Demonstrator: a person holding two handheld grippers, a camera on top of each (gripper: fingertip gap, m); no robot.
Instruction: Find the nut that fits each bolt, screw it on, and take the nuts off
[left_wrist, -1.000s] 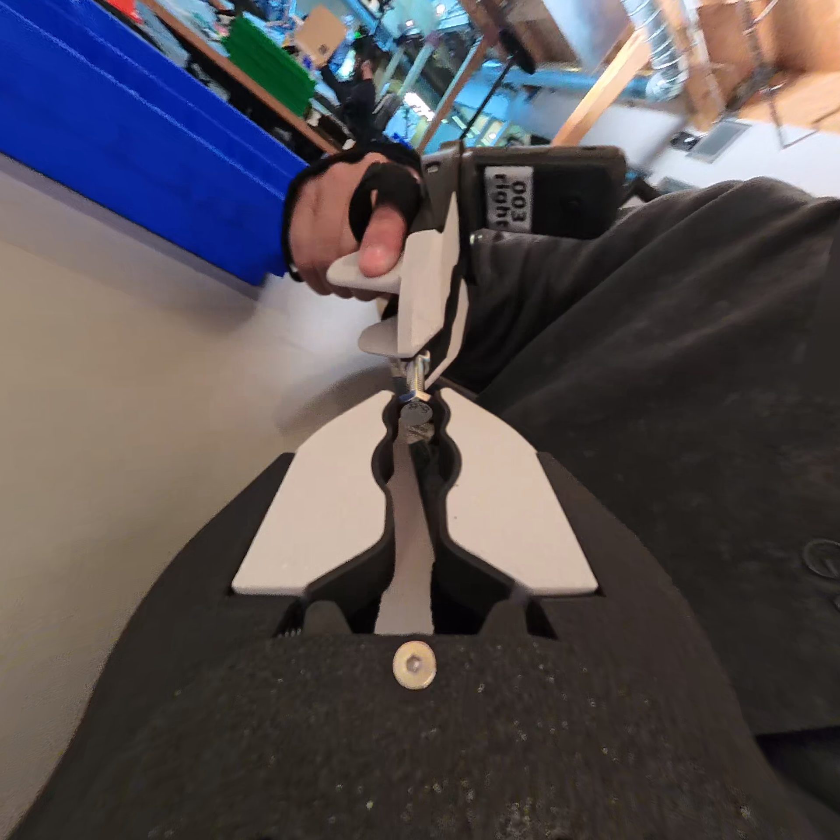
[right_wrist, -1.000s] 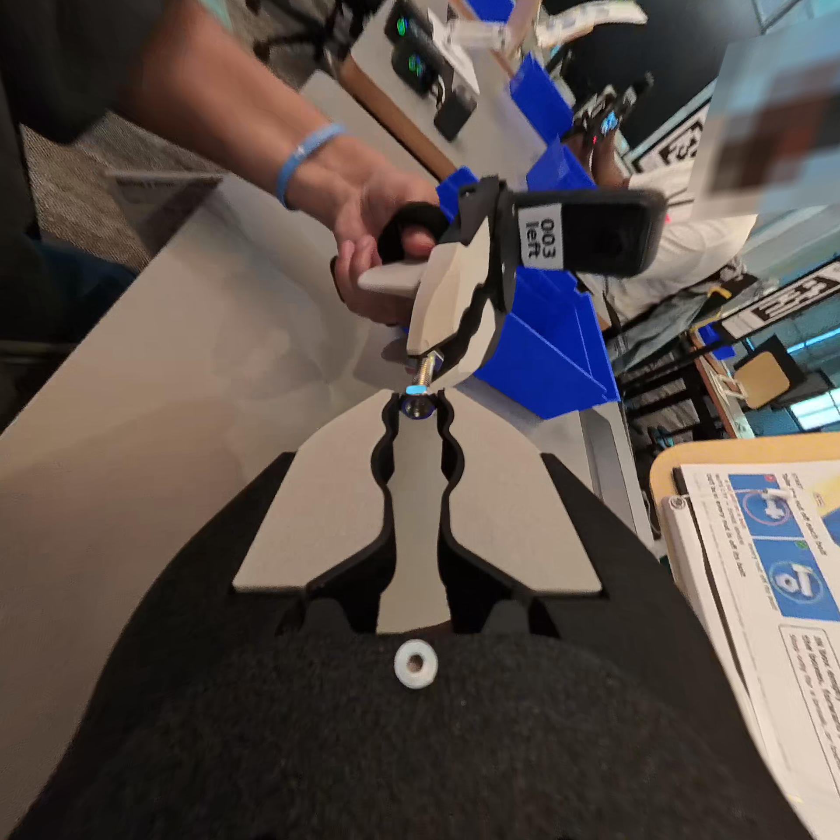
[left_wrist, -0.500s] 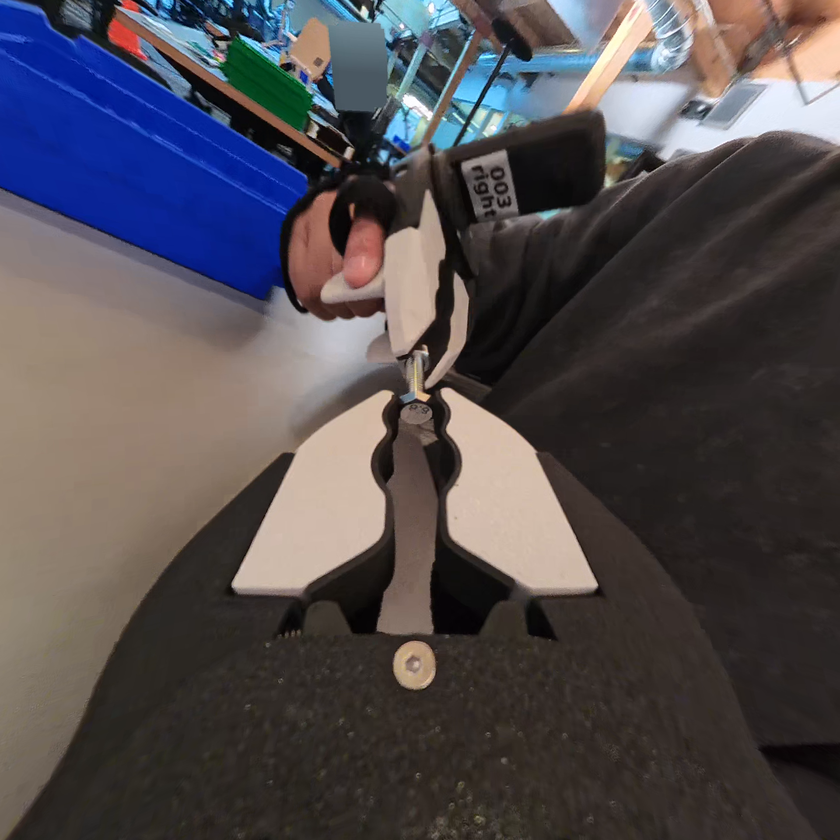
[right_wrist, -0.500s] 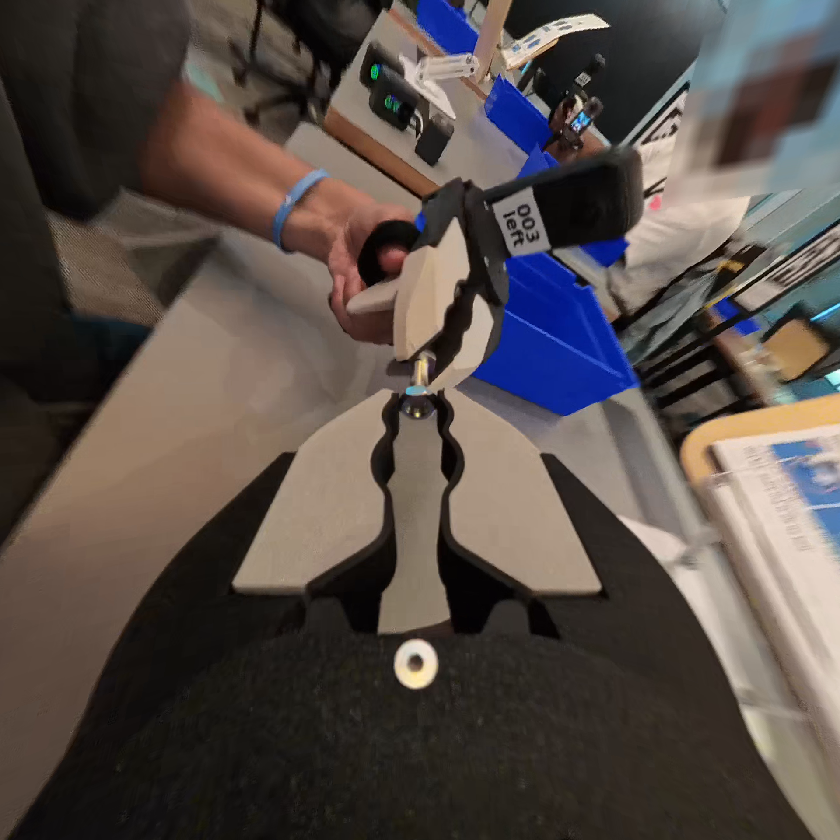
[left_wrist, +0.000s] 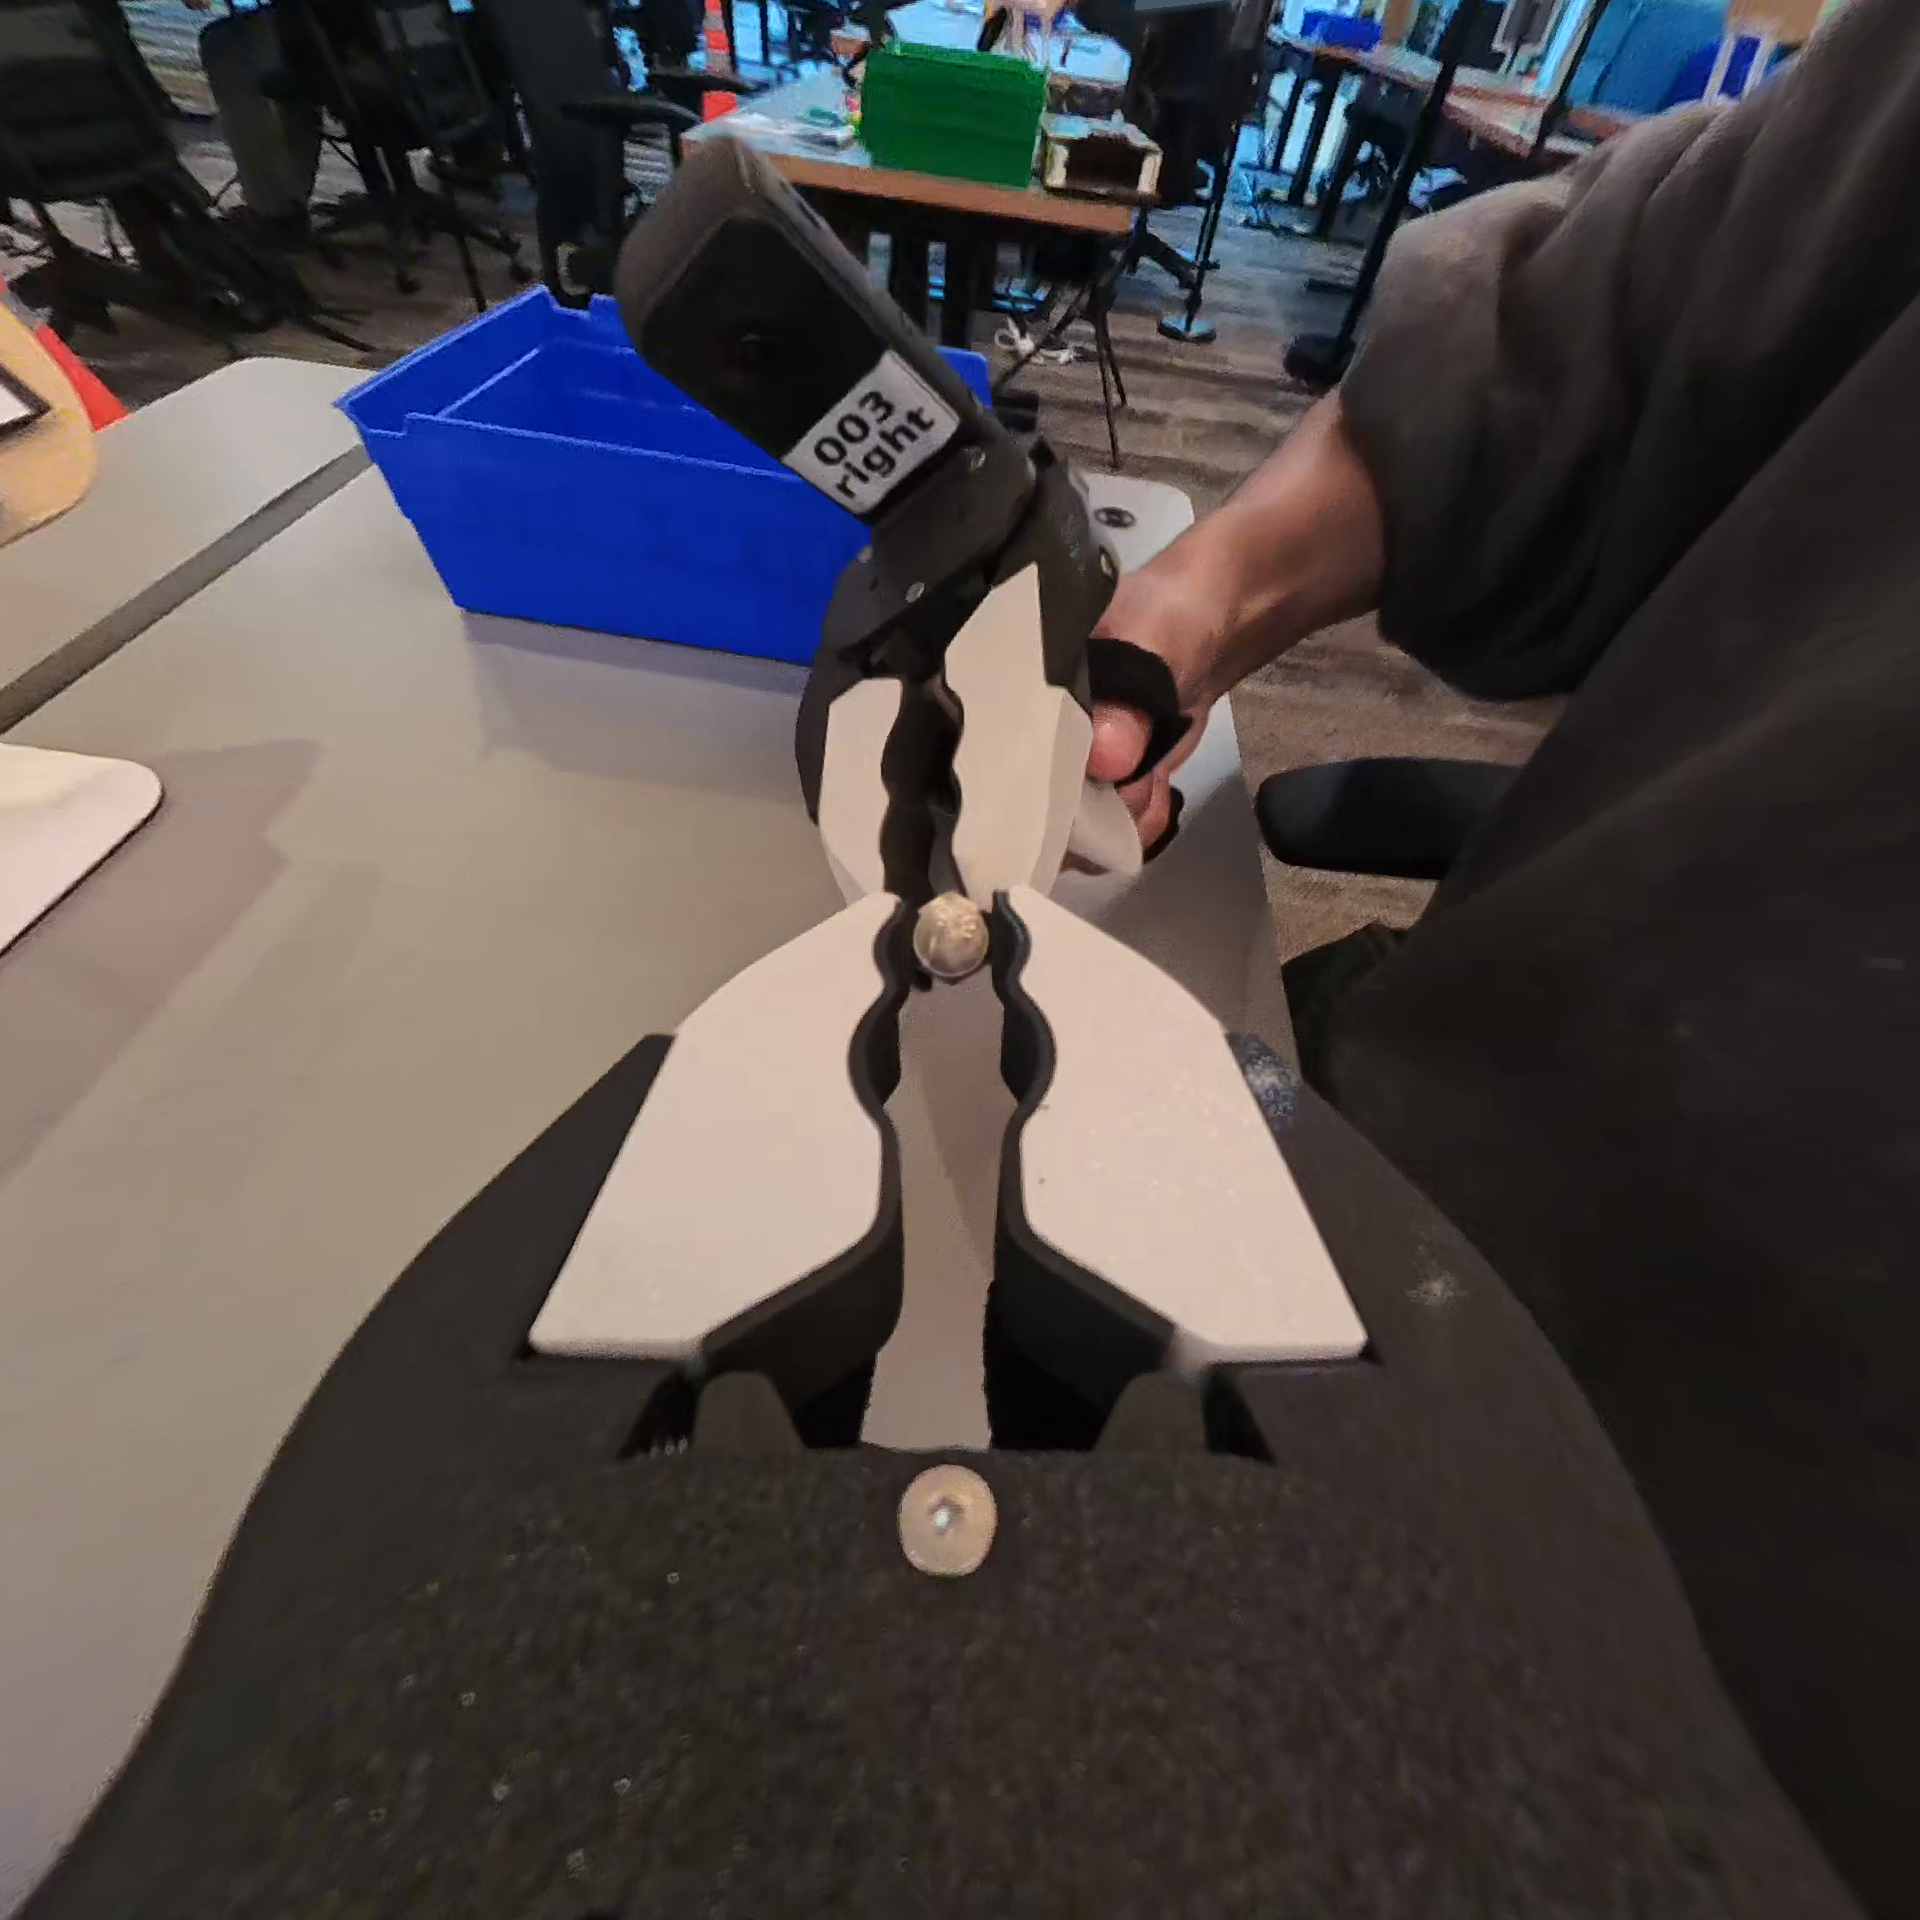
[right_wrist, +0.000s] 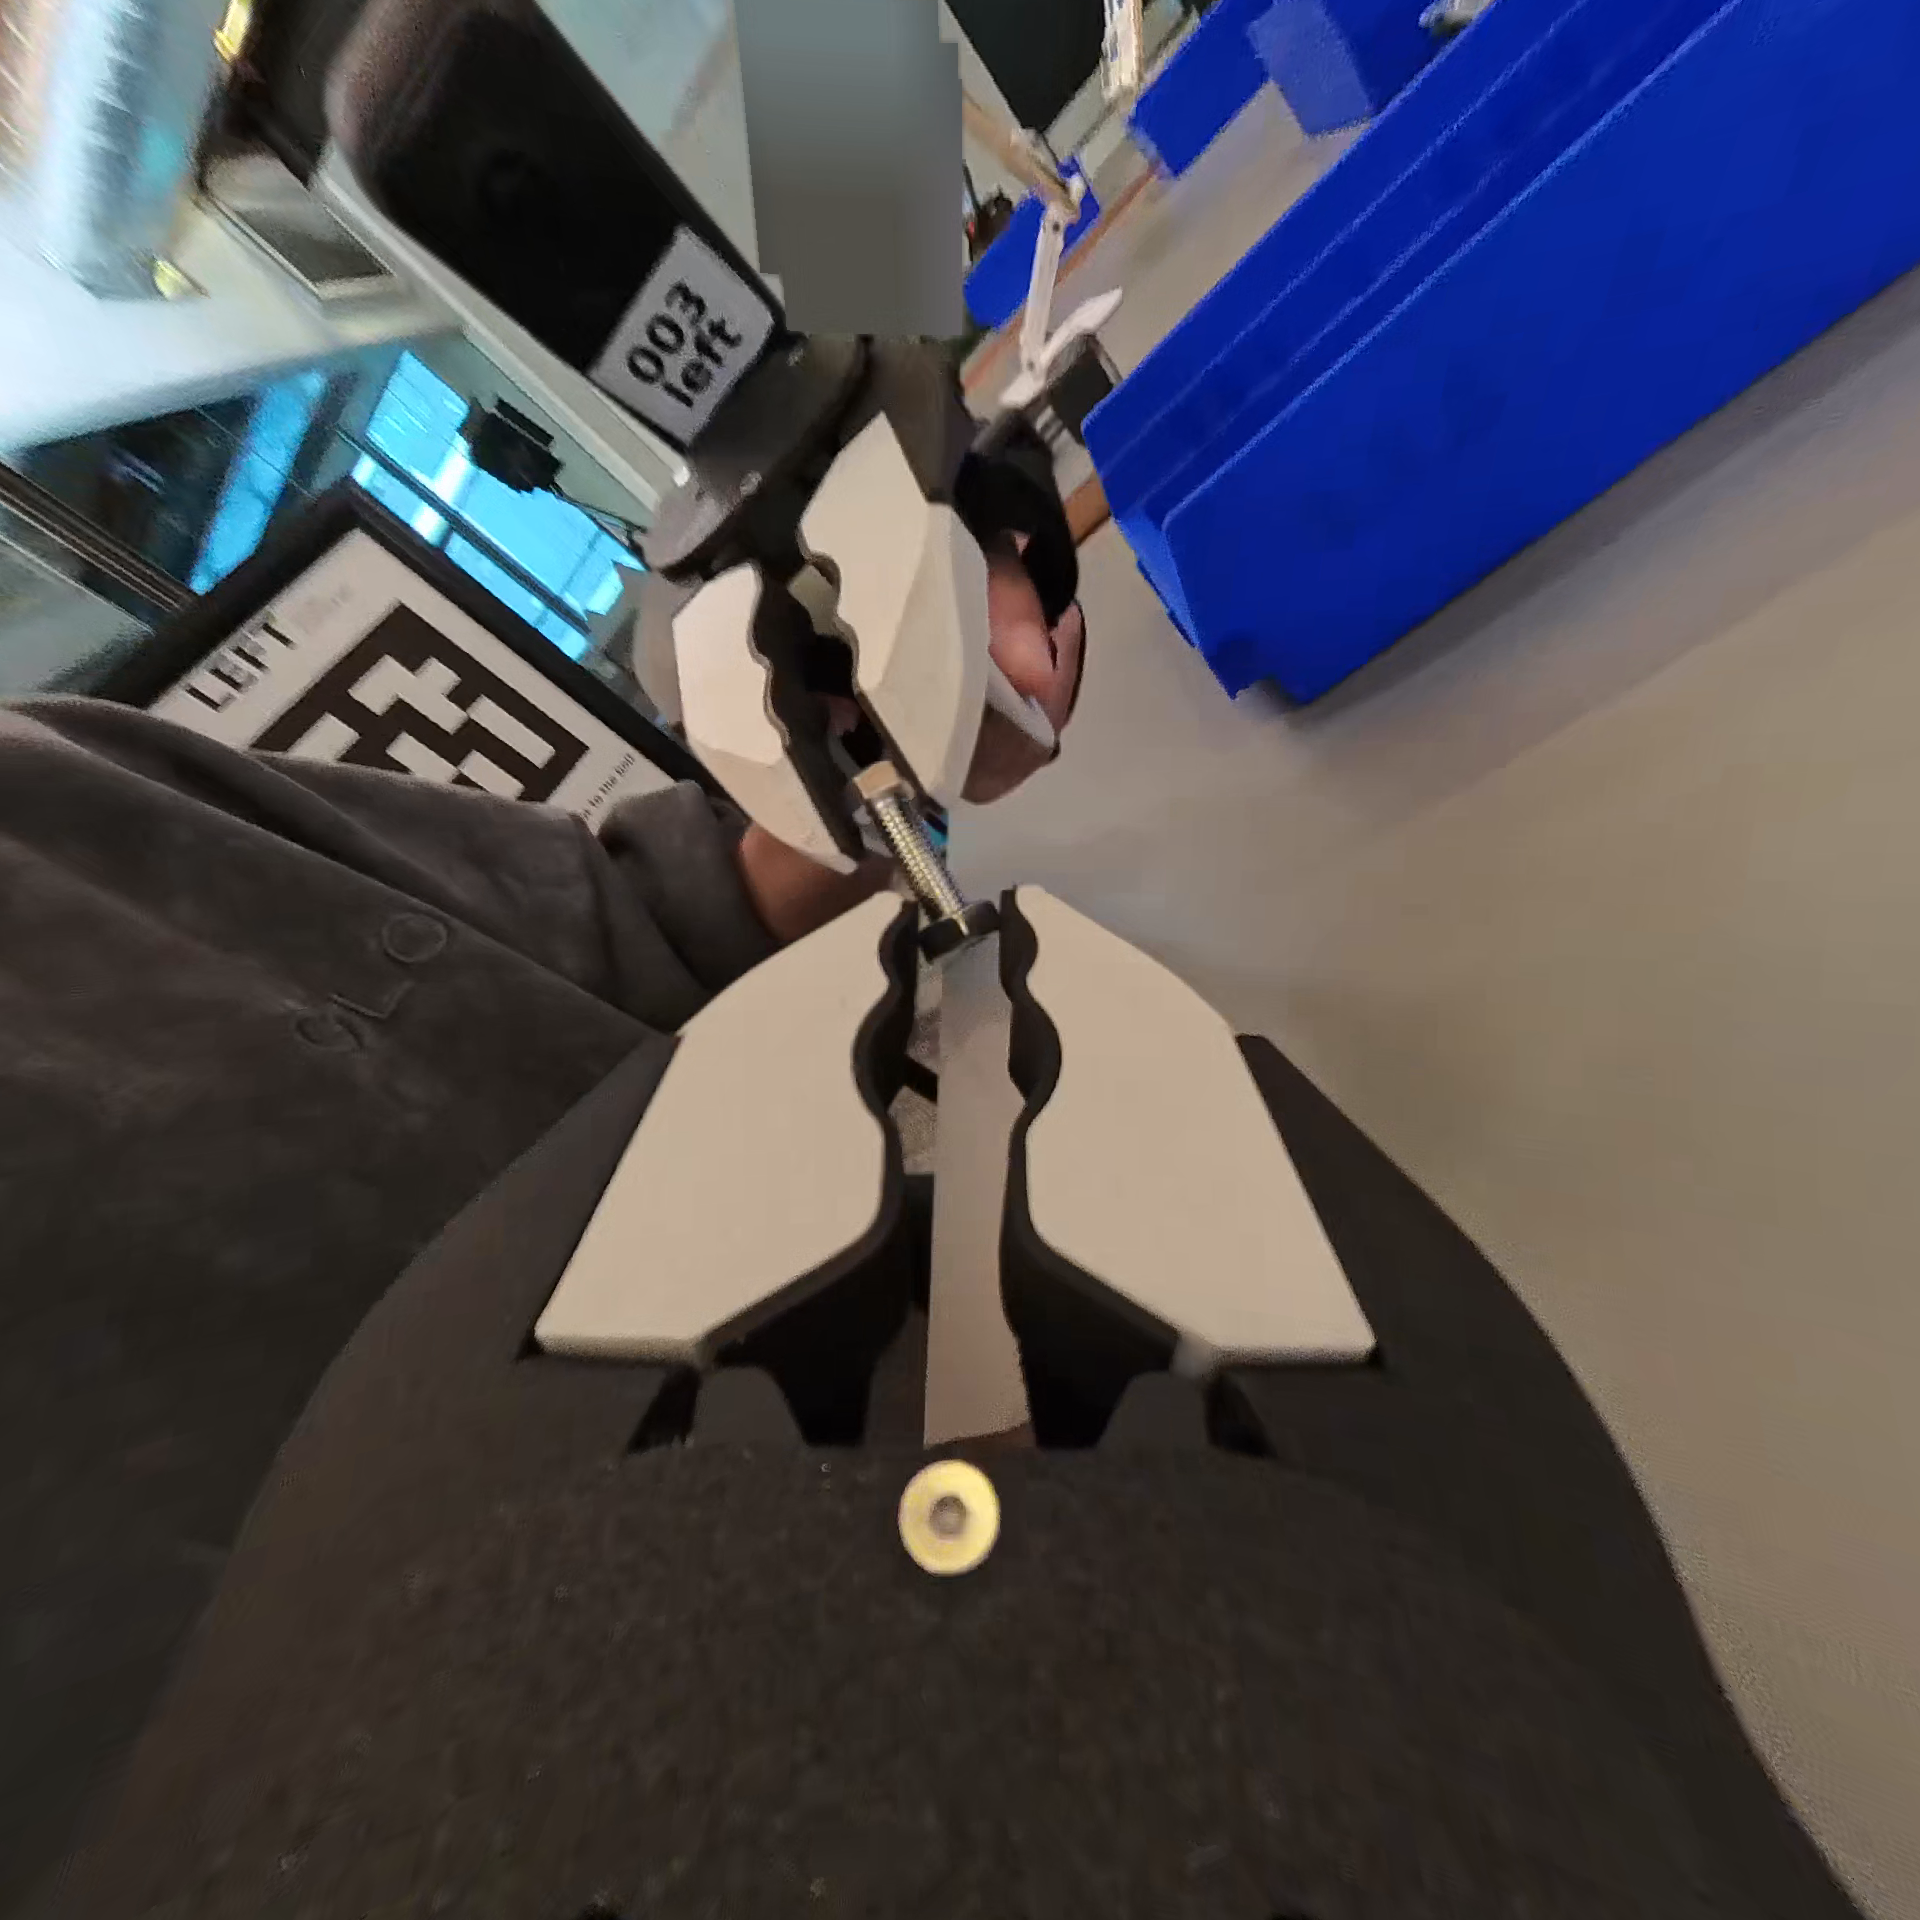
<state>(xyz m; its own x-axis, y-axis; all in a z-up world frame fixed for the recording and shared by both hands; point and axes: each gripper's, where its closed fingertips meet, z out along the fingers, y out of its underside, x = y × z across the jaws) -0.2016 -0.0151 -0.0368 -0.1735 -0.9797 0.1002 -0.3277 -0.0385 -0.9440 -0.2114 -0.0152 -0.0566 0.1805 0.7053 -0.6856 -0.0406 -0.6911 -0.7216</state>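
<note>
The left gripper (left_wrist: 950, 925) is closed on the head of a silver bolt (left_wrist: 950, 935), which sits right between its fingertips; in the left wrist view only the round end face of the head shows, and the shank is hidden behind it. The right wrist view shows what that view cannot: the threaded shank of the bolt (right_wrist: 914, 852) runs bare from the far left gripper (right_wrist: 871, 795) down to the right gripper (right_wrist: 956, 927), whose tips pinch a small dark nut (right_wrist: 954, 935) at the shank's end. The nut is not visible in the left wrist view, where the right gripper (left_wrist: 940, 883) meets the left gripper tip to tip just beyond the bolt head, its fingers nearly together.

Both grippers are held above a grey bench (left_wrist: 436, 831). Beyond the left gripper and to its left a blue bin (left_wrist: 603, 499) stands on the bench; in the right wrist view blue bins (right_wrist: 1507, 364) lie ahead and to the right of the right gripper. The person's right hand (left_wrist: 1164, 665) shows behind the right gripper, and a dark grey sleeve (left_wrist: 1610, 416) fills the right side of the left wrist view
</note>
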